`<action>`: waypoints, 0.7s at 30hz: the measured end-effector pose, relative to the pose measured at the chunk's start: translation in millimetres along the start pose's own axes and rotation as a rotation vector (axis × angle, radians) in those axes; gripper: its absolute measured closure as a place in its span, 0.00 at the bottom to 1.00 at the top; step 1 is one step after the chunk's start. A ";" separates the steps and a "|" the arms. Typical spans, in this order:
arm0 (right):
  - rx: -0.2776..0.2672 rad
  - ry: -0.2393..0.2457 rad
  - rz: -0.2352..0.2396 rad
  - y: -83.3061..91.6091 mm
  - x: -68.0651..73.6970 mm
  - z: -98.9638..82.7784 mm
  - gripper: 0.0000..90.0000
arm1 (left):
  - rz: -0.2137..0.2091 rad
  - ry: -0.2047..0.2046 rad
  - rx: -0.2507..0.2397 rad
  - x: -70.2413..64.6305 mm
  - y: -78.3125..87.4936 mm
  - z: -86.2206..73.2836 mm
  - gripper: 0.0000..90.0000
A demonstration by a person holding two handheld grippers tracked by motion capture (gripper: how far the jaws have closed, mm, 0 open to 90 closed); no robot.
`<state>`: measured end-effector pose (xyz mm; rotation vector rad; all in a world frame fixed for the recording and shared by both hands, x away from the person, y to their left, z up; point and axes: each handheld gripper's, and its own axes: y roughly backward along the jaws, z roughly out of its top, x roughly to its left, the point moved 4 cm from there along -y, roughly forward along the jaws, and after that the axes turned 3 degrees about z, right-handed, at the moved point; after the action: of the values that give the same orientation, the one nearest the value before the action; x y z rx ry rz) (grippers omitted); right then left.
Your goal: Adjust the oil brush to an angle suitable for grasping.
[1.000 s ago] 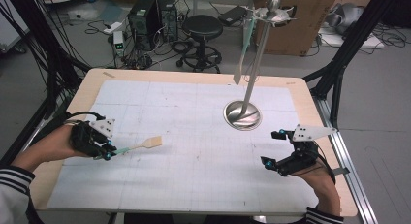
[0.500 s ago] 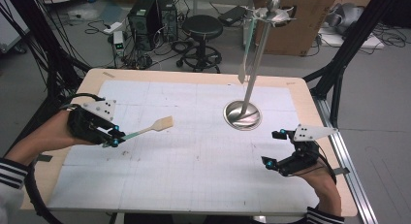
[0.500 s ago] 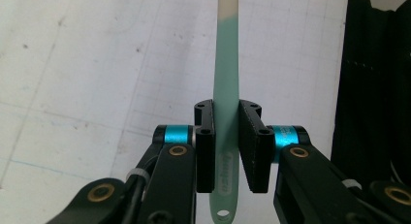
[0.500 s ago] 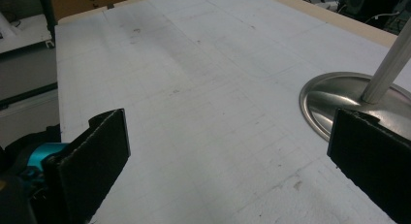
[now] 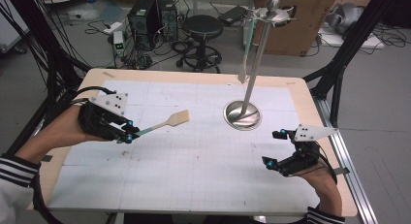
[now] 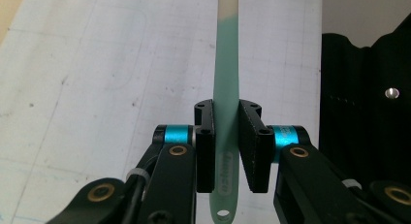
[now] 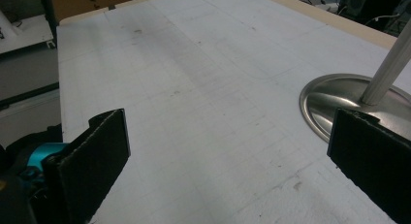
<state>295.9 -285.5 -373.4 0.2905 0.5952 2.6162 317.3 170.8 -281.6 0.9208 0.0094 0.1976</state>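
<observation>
Left claw [image 5: 130, 135] clamped my spatula's [image 5: 165, 123] smooth mint handle, its flat cream blade above the gridded desk [image 5: 194, 175]; right claw [image 5: 276, 149] gaped wide.

Tabletop [image 5: 194, 185] mostly open: wide bare stretch btwn left claw [image 5: 127, 136] and right claw [image 5: 278, 149], free passage across middle and near edge. Only obstacle: metal stand [image 5: 252, 78] w/ round base, far right of centre, a utensil [image 5: 244, 59] hanging off its top. Spatula [image 5: 167, 123] sticks out from left claw toward centre.
</observation>
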 end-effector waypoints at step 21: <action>-0.025 0.032 0.001 12.7 4.4 3.6 0.00 | -0.087 -0.063 -0.098 -6.8 -51.5 63.8 0.87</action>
<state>288.4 -292.5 -363.9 0.2420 0.5730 2.6313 325.0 88.9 -284.2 0.8269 -0.0179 0.0875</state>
